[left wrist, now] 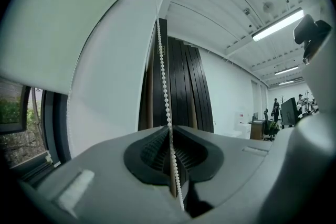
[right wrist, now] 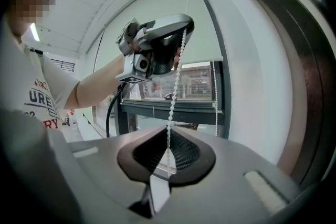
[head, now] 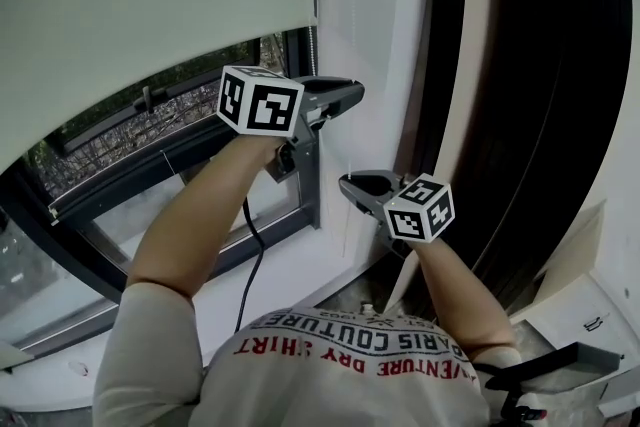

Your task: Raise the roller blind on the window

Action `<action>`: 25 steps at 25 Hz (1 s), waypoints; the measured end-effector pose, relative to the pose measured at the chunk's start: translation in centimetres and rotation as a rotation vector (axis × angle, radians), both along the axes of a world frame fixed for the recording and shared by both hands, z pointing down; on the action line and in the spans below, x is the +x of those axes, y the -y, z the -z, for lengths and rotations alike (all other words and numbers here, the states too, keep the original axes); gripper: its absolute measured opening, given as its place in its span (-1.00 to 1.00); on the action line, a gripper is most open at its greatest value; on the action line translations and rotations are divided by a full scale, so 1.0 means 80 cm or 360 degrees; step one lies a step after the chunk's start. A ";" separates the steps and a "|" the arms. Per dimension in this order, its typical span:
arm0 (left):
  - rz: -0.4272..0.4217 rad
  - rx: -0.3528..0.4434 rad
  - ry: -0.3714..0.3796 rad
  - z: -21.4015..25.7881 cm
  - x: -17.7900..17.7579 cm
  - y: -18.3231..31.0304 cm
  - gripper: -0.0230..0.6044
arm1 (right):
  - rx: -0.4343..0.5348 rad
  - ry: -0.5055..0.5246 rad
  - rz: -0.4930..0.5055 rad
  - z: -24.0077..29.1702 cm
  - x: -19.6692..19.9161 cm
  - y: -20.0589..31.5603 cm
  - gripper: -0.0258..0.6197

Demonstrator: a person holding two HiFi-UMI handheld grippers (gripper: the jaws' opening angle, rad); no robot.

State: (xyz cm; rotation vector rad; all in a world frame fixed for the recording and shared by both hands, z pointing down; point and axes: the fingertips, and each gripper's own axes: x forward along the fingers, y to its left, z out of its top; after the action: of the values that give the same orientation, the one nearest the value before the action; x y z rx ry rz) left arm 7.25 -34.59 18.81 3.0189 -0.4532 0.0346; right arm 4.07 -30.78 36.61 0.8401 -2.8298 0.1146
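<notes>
The pale roller blind (head: 150, 5) covers the upper part of the window (head: 150, 150), with trees showing under its lower edge. Its white bead chain (left wrist: 161, 60) hangs beside the frame. My left gripper (head: 355, 93) is the higher one, shut on the chain, which runs between its pads (left wrist: 170, 131). My right gripper (head: 345, 183) sits lower and is also shut on the bead chain (right wrist: 176, 81), which passes between its jaws (right wrist: 168, 134). From the right gripper view the left gripper (right wrist: 181, 34) is straight above on the same strand. A second strand (right wrist: 216, 97) hangs free by the frame.
A white wall pillar (head: 375, 15) stands right of the window, then dark vertical slats (head: 520, 115). A black cable (head: 250, 245) trails from the left gripper down past the sill (head: 300, 275). White furniture (head: 590, 315) is at the lower right.
</notes>
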 end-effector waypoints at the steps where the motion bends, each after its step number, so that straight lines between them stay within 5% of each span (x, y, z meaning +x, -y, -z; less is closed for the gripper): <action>1: -0.0005 -0.0007 0.0006 -0.001 0.001 -0.001 -0.85 | 0.0002 0.0003 -0.0002 0.000 0.001 0.000 -0.86; 16: 0.0077 0.0059 0.0058 -0.006 0.005 0.005 -0.90 | 0.0019 0.0026 0.0001 -0.005 0.013 0.006 -0.86; 25: 0.0110 -0.0064 0.0166 -0.101 0.001 0.022 -0.90 | -0.0177 -0.0127 0.0030 -0.101 0.003 0.012 -0.86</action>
State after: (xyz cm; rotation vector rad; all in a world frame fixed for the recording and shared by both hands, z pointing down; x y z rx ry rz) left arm 7.37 -36.37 26.87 2.9696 -0.5589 0.1949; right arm 4.31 -31.71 44.68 0.7767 -2.7280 0.2284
